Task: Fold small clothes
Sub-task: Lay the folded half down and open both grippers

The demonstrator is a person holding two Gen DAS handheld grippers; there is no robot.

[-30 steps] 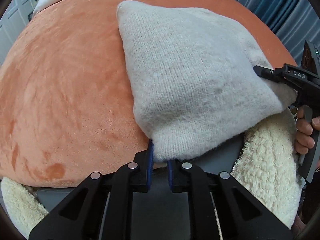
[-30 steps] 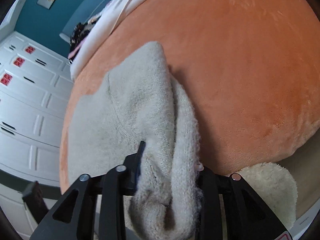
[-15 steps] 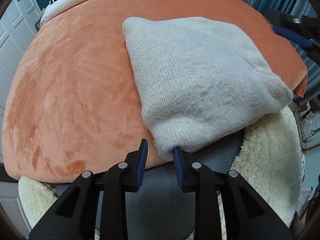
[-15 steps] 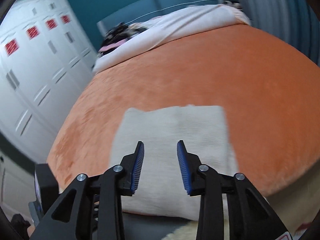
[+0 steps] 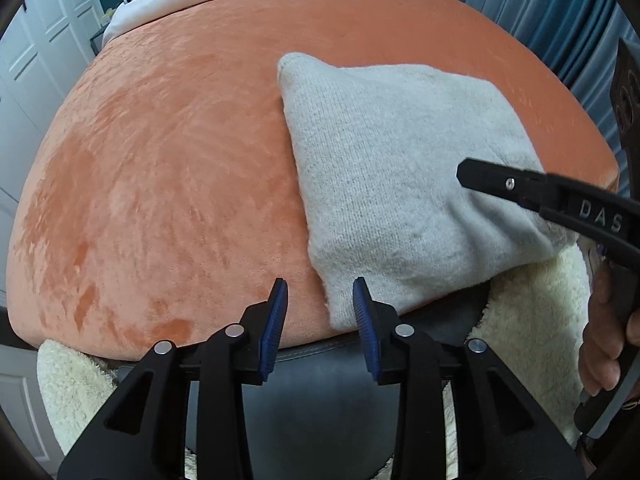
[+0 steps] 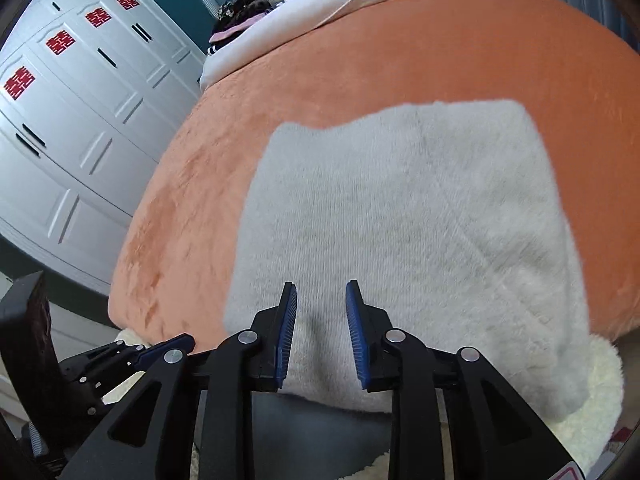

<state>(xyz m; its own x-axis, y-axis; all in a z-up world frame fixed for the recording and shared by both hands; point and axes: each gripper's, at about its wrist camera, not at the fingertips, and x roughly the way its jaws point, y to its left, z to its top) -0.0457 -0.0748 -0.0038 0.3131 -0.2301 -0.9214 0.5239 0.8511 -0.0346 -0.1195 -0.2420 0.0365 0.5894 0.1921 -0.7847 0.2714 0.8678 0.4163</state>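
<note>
A folded pale grey knit garment [image 5: 392, 168] lies flat on the orange bed cover [image 5: 172, 168], its near edge hanging over the bed's front edge. It also shows in the right wrist view [image 6: 408, 220]. My left gripper [image 5: 320, 292] is open and empty just in front of the garment's near left corner. My right gripper [image 6: 321, 294] is open and empty over the garment's near edge. The right gripper's black finger [image 5: 520, 188] reaches in over the garment's right side in the left wrist view.
A cream fluffy rug [image 5: 532, 320] lies on the floor under the bed's front edge. White bedding [image 6: 340, 0] and dark clothes are piled at the bed's far end. White wardrobe doors [image 6: 72, 120] stand to the left. Blue curtains [image 5: 552, 12] hang on the right.
Both grippers let go of the garment's near corners and opened. The garment dropped flat on the bed. The right gripper swung away, then came back over the garment's near edge.
</note>
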